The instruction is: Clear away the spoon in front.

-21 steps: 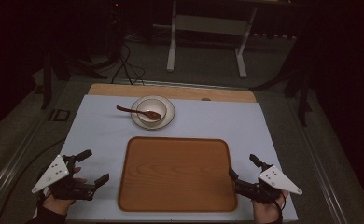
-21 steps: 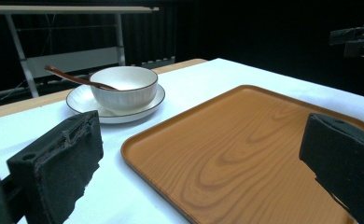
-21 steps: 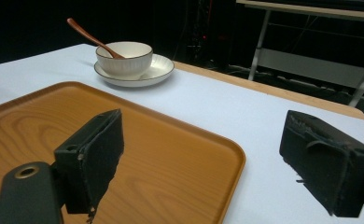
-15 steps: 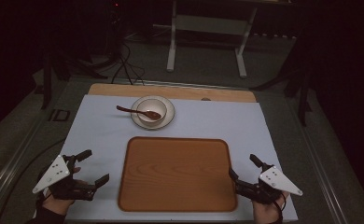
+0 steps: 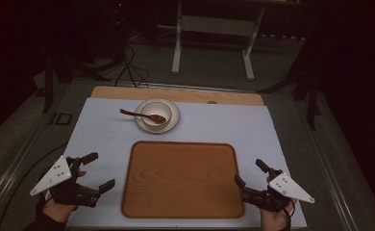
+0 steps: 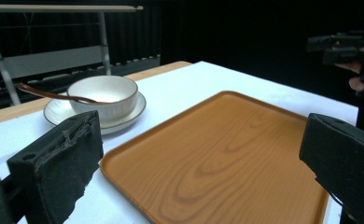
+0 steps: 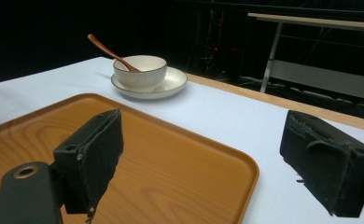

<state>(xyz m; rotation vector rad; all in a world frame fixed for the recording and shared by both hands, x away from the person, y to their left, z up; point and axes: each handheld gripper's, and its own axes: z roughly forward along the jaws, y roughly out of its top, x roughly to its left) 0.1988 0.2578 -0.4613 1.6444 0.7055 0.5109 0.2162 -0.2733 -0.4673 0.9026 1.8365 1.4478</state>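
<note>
An orange-brown wooden tray (image 5: 181,178) (image 6: 217,154) (image 7: 161,158) lies empty on the white table top, near the front edge. Behind it a cream bowl (image 5: 156,113) (image 6: 103,97) (image 7: 139,70) stands on a matching plate (image 5: 172,121), with a dark wooden spoon (image 5: 137,114) (image 7: 110,52) resting in the bowl, handle out to the left. My left gripper (image 5: 98,171) (image 6: 203,163) is held low at the tray's left side, jaws wide apart, nothing between them. At the tray's right corner my right gripper (image 5: 252,174) (image 7: 201,158) is open and empty too.
The white sheet (image 5: 224,125) covers a wooden table whose bare far edge (image 5: 176,94) shows behind the plate. A metal stand (image 5: 209,43) and cables (image 5: 128,67) are on the dark floor beyond. Room lies free around the plate and beside the tray.
</note>
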